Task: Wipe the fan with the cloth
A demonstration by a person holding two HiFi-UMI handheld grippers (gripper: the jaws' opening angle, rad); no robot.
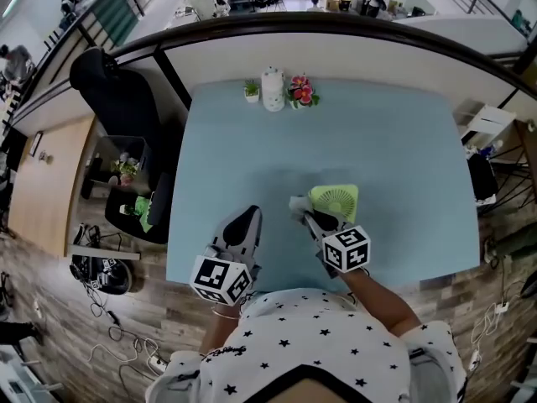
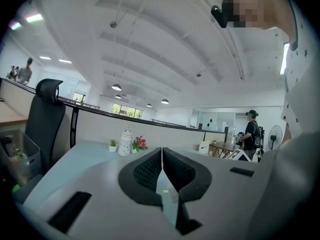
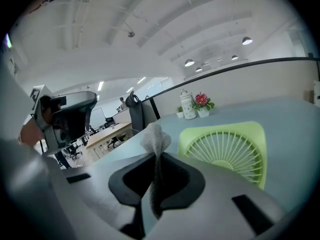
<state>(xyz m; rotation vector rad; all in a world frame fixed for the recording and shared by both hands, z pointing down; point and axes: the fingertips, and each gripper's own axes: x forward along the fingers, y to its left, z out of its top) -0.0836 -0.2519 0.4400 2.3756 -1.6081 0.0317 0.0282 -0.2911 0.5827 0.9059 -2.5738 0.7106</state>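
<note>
Right arm out in front now, forearm reaching away from the body over the near part of the pale blue table (image 1: 394, 133), and the right gripper (image 1: 309, 217) points forward and a little to the left, marker cube at the back. Its jaws are clenched on the cloth (image 1: 299, 205), a grey-white wad that is pinched between the pads and puffs out past the tips. The cloth is just beside the left edge of the fan (image 1: 336, 200), and I cannot tell whether it touches. The fan is a small lime-green square one, sitting on the near half of the table right of centre, round ribbed grille showing from above. Over on the other side, the left gripper (image 1: 246, 219) sits low near the table's near edge, pointing forward, apart from the cloth and fan. Its jaws are pressed together, pad against pad, with only a sliver of table showing below them. Well apart from all this, along the far edge, stand a green plant (image 1: 252, 91) in a small white pot, a white jar (image 1: 273, 89) and a pot of pink flowers (image 1: 300, 91), lined up side by side. Left of the table, on the floor, is a black office chair (image 1: 117, 99). The count: two grippers, one cloth, one fan, three ornaments, one chair.
</note>
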